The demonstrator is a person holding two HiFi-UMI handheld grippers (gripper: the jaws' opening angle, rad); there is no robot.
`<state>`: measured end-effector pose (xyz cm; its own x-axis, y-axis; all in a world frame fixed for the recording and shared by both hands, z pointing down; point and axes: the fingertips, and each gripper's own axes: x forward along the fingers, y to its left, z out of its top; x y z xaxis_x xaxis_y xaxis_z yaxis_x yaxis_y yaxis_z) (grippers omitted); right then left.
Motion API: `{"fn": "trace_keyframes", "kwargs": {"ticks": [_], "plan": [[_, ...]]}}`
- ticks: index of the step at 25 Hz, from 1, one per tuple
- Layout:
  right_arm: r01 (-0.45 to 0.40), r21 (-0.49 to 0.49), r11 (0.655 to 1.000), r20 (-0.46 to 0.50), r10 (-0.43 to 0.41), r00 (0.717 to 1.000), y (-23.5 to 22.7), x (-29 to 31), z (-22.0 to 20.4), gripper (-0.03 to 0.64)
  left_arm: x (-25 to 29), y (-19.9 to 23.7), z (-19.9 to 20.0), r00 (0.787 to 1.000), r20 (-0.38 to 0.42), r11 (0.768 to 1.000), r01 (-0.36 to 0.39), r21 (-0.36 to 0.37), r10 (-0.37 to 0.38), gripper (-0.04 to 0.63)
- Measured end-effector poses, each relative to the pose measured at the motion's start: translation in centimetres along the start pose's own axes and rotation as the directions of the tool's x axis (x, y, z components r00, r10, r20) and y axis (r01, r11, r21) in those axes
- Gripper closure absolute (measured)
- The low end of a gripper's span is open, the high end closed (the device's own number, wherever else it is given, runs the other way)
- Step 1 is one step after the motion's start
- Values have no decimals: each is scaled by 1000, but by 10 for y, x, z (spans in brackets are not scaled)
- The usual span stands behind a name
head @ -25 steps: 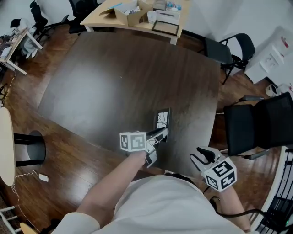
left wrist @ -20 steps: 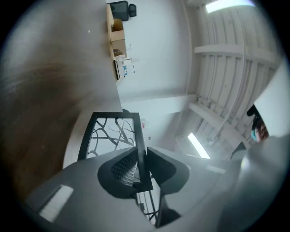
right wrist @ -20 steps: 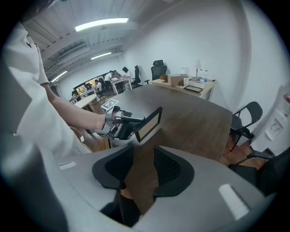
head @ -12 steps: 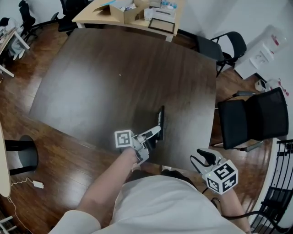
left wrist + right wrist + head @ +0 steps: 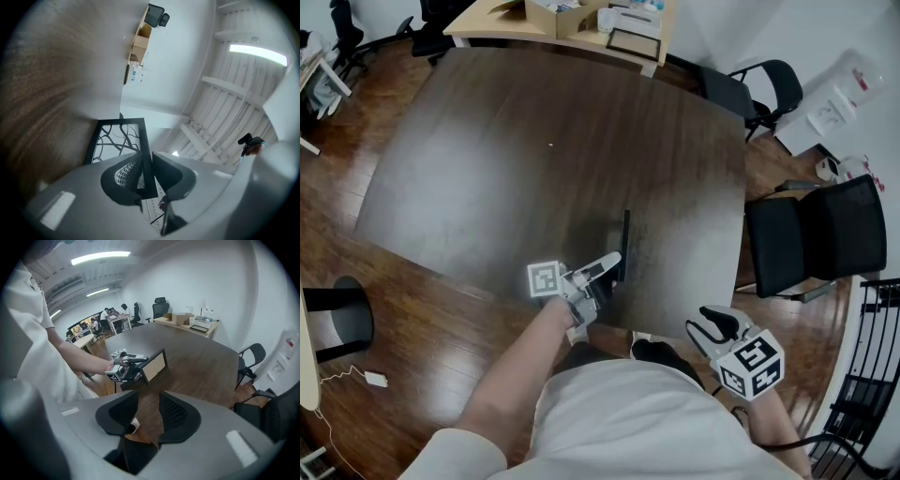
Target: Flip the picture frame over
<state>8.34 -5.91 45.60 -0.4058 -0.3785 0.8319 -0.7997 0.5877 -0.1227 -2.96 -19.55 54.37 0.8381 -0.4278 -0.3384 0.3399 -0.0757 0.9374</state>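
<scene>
The person's left gripper [image 5: 612, 268] is pressing its two jaws together on one short side of the black rectangular picture frame [image 5: 624, 242]. The frame is standing on its edge on the large dark brown wooden surface [image 5: 534, 141], close to the side of the surface nearest to the person. From the head view it is showing only as a thin dark line. Its lower edge is probably touching the surface, but the contact is hard to see.

In the left gripper view the front of the frame is showing a drawing of black branches on white. In the right gripper view its plain tan back is facing the camera.

The right gripper [image 5: 712, 324] is hanging off the near right corner of the surface, over the brown wooden floor [image 5: 441, 328] and well apart from the frame. Its jaws are standing apart and nothing is lying between them.

Two black office chairs [image 5: 811, 239] are standing at the right side of the surface. A light wooden desk [image 5: 661, 37] with cardboard boxes on it is standing just beyond the far side of the surface.
</scene>
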Motion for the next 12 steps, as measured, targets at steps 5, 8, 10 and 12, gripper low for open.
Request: {"fn": "trace_keyframes", "kwargs": {"ticks": [5,8,10,12], "plan": [[2,-4,1000,-11,-2,1000,6,5,4,472,-11,0,6,1000,-10,999,-8,43,9,523],[-9,-9,1000,-13,9,1000,13,9,7,472,-21,1,10,999,-14,997,-28,73,29,522],[-14,-13,1000,-13,14,1000,17,11,10,472,-25,2,12,999,-17,995,-47,84,49,523],[-18,-15,1000,-9,18,1000,21,14,13,472,-30,4,14,997,-25,993,-73,95,76,523]]}}
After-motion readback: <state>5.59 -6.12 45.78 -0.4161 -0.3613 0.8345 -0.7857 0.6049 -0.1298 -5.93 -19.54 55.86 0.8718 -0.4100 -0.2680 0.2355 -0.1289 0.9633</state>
